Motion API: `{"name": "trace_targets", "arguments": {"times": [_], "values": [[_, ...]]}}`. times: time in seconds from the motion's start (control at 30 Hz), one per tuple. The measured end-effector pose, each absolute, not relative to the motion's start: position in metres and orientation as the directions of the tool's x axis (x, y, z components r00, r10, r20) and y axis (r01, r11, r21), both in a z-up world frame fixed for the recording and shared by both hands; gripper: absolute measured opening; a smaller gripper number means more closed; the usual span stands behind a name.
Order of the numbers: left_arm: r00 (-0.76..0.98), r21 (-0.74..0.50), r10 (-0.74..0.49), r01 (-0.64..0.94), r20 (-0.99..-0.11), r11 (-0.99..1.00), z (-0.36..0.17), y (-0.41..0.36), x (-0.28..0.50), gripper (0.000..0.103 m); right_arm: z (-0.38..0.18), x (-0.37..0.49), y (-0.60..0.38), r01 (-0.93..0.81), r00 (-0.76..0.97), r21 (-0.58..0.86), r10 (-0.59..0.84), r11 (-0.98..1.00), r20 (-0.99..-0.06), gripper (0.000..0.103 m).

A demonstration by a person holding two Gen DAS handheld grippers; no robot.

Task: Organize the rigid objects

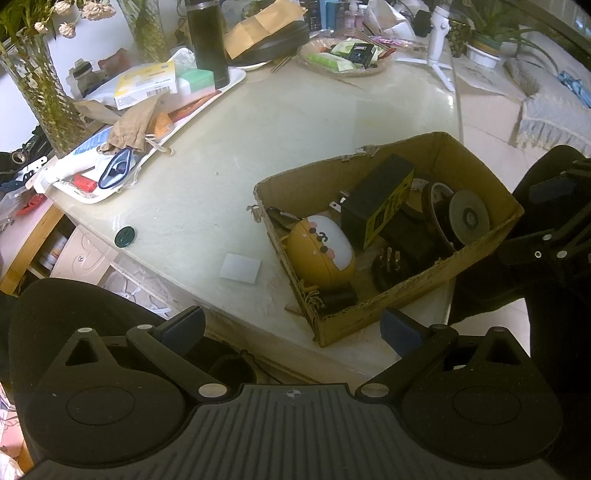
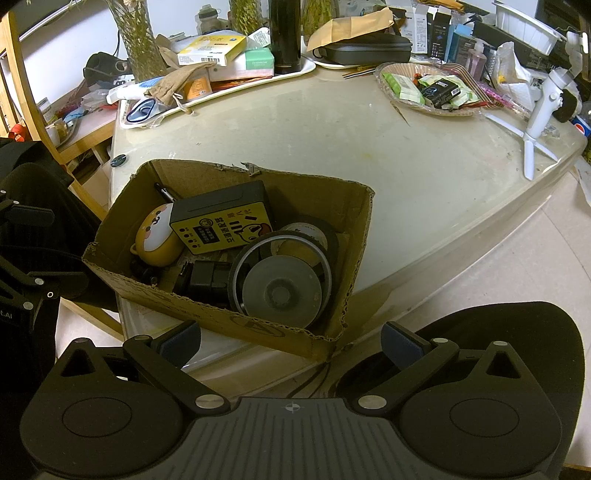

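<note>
An open cardboard box (image 1: 413, 304) (image 2: 321, 199) sits at the near corner of a pale table (image 1: 280, 133) (image 2: 424, 177). Inside lie a yellow cartoon-faced case (image 1: 321, 251) (image 2: 155, 236), a black and yellow charger block (image 1: 380, 206) (image 2: 225, 218), grey discs (image 1: 469, 216) (image 2: 282, 291), tape rolls (image 2: 314, 232) and black plugs (image 1: 391, 264) (image 2: 208, 278). My left gripper (image 1: 291, 328) hovers open just off the table edge, before the box's near corner. My right gripper (image 2: 291, 343) is open too, low in front of the box wall. Neither holds anything.
A dark button (image 1: 125, 236) (image 2: 119, 161) and a white square card (image 1: 240, 268) lie loose on the table. A cluttered white tray (image 1: 207, 103) (image 2: 236, 88), a black flask (image 1: 207, 40) (image 2: 284, 35), a snack basket (image 1: 343, 55) (image 2: 428, 90) and a white tripod (image 2: 546, 99) line the far side.
</note>
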State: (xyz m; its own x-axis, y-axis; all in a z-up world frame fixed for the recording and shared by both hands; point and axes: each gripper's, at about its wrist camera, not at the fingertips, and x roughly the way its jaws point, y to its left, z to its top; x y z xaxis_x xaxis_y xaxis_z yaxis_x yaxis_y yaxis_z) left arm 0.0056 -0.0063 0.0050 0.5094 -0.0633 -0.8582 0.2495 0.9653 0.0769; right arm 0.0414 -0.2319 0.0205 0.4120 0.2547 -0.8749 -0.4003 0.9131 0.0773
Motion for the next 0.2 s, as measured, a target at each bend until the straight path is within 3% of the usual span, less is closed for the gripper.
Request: {"name": "trace_targets", "arguments": {"times": [0.2], "values": [[0.519,0.065,-0.074,0.246,-0.851,0.967,0.0061,-0.0040,0.0045,0.103,0.0206,0.0414,-0.2317,-0.400,0.412,0.078,0.255,0.913,-0.875,0.103]]}}
